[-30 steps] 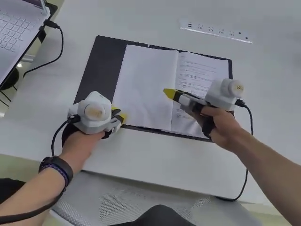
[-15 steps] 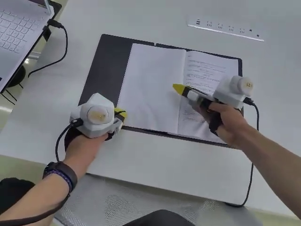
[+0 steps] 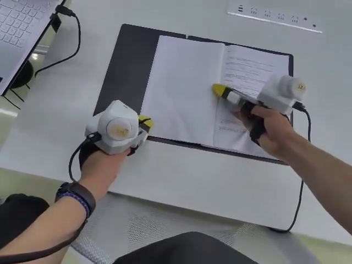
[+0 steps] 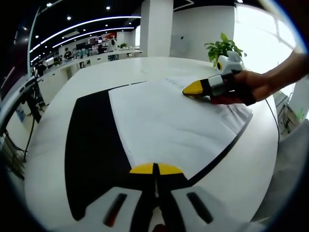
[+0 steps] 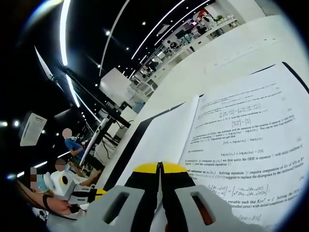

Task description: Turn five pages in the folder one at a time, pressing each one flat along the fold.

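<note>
Folder (image 3: 124, 66) lies open and flat mid-worktop (image 3: 181, 176), set back from the near edge. The black left cover is exposed. A blank page (image 3: 181, 88) is spread left of the fold and a printed page (image 3: 250, 69) right of it.

Left gripper (image 3: 144, 120) sits at the folder's near edge, by the blank page's near-left corner. In the left gripper view its yellow tips (image 4: 155, 168) are pressed together, with only a hairline seam between them. They sit over the line where the blank page (image 4: 164, 121) meets the black cover (image 4: 91, 140). Can't tell whether they touch the paper.

Right gripper (image 3: 219, 89) is held low from the right across the printed page, tip at the fold about halfway up the sheet. In the right gripper view its jaws are also closed tight, tips (image 5: 160, 167) at the crease, blank page (image 5: 154, 140) to the left and printed page (image 5: 241, 135) to the right. The left gripper view shows the right gripper (image 4: 193, 88) with its tip down on the paper.

Laptop (image 3: 16, 27) is at the worktop's far-left corner, with a black cable (image 3: 71, 49) looping from it toward the folder. Power strip (image 3: 275, 16) lies along the far edge, beyond the folder.
</note>
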Tool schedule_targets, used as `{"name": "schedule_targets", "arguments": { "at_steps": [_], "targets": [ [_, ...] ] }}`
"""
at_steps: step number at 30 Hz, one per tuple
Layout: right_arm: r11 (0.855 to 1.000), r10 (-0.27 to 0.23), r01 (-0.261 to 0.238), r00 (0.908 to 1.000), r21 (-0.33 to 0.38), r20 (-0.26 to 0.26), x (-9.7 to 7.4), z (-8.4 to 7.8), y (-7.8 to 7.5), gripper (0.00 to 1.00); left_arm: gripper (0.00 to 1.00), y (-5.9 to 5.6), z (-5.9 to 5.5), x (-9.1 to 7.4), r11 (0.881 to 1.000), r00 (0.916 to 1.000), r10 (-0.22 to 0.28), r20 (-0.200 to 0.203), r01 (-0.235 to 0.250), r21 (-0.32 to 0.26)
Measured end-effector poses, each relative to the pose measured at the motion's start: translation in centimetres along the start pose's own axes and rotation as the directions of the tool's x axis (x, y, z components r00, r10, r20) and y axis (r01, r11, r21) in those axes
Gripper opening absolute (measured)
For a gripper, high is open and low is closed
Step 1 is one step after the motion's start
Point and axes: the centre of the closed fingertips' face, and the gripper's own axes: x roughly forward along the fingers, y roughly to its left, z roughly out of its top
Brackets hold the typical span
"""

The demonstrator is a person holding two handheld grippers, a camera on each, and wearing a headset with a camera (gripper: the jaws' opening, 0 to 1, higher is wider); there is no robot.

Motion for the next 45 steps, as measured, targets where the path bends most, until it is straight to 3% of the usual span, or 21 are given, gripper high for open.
{"name": "schedule_targets", "arguments": {
  "at_steps": [4, 16, 23, 30, 31, 34, 36, 45],
  "targets": [
    [0.999, -0.010, 0.009, 0.9992, 0.038, 0.038, 0.5, 0.8, 0.1, 0.00, 0.00, 0.0, -0.1, 0.1, 1.000, 1.0000, -0.001, 0.002, 0.001, 0.003],
    [0.998, -0.016, 0.011, 0.9962, 0.060, 0.085, 1.7, 2.4, -0.4, 0.00, 0.00, 0.1, -0.2, 0.2, 1.000, 1.0000, -0.004, 0.000, 0.004, 0.013],
    [0.997, -0.036, 0.027, 0.9924, 0.071, 0.118, 2.9, 4.0, -2.1, 0.00, 0.00, 0.1, -0.3, 0.2, 1.000, 1.0000, -0.005, -0.005, 0.005, 0.018],
    [0.997, -0.078, 0.078, 0.9915, 0.003, 0.105, 4.3, 5.9, -2.4, 0.00, 0.00, 0.0, -0.3, 0.2, 1.000, 0.9999, -0.008, -0.013, 0.008, 0.023],
    [0.997, -0.082, 0.082, 0.9909, 0.005, 0.107, 4.3, 6.3, -3.2, 0.00, 0.00, 0.0, -0.3, 0.2, 1.000, 0.9999, -0.008, -0.013, 0.008, 0.023],
    [0.993, -0.100, 0.090, 0.9830, 0.071, 0.154, 4.6, 7.5, -4.3, 0.00, 0.00, 0.0, -0.2, 0.2, 1.000, 0.9999, -0.008, -0.013, 0.008, 0.022],
    [0.993, -0.105, 0.094, 0.9813, 0.072, 0.162, 4.9, 8.0, -5.2, 0.00, 0.00, 0.0, -0.2, 0.2, 1.000, 0.9998, -0.008, -0.015, 0.008, 0.022],
    [0.988, -0.131, 0.111, 0.9688, 0.104, 0.210, 6.0, 9.4, -5.9, 0.00, 0.00, 0.0, -0.2, 0.2, 1.000, 0.9997, -0.011, -0.020, 0.012, 0.017]
  ]
}}
